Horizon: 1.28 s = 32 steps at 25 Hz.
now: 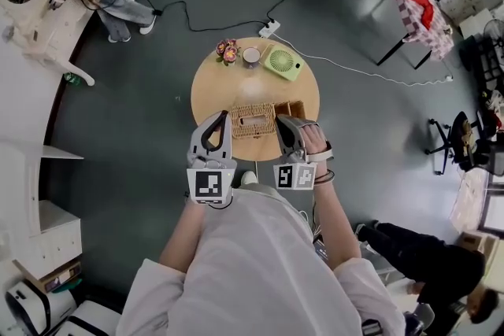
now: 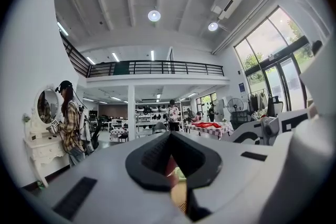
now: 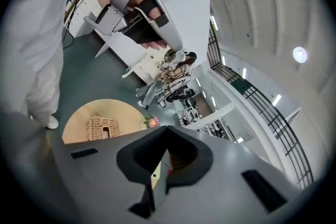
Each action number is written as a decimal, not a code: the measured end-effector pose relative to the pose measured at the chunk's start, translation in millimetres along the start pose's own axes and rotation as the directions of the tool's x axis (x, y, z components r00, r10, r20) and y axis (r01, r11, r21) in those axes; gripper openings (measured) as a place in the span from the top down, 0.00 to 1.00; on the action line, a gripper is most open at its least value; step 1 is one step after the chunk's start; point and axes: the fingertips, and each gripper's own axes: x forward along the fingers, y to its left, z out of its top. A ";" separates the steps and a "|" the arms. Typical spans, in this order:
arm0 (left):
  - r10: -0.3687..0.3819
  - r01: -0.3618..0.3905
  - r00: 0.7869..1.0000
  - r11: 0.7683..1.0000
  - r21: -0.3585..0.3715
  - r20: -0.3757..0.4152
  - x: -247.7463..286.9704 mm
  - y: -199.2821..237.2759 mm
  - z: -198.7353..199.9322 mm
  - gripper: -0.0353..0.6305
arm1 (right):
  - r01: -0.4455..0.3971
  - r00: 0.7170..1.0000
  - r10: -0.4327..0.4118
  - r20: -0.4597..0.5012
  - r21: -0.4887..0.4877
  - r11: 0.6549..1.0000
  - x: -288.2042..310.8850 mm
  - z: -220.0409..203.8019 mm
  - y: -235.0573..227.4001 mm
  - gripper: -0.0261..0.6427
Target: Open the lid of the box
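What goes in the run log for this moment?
wicker box: on round table | left claw: shut, empty | right claw: shut, empty

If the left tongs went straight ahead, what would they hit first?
Most likely the left end of the wicker box, just ahead of the left tongs; whether they'd clear its top is unclear.

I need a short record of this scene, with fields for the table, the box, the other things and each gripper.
table: round, wooden
box: wicker box near the table's near edge; lid looks still down
other things: flowers, cup and green fan at the far edge
left gripper: jaws together, nothing between them, by the box's left end
right gripper: jaws together, nothing between them, by the box's right end
contact with box: cannot tell
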 end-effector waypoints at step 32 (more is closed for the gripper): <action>0.108 -0.113 0.992 0.991 -0.070 -0.070 -12.4 45.9 -30.4 0.96 | -0.936 0.335 0.930 -0.150 0.061 0.347 77.6 -52.4 194.8 0.66</action>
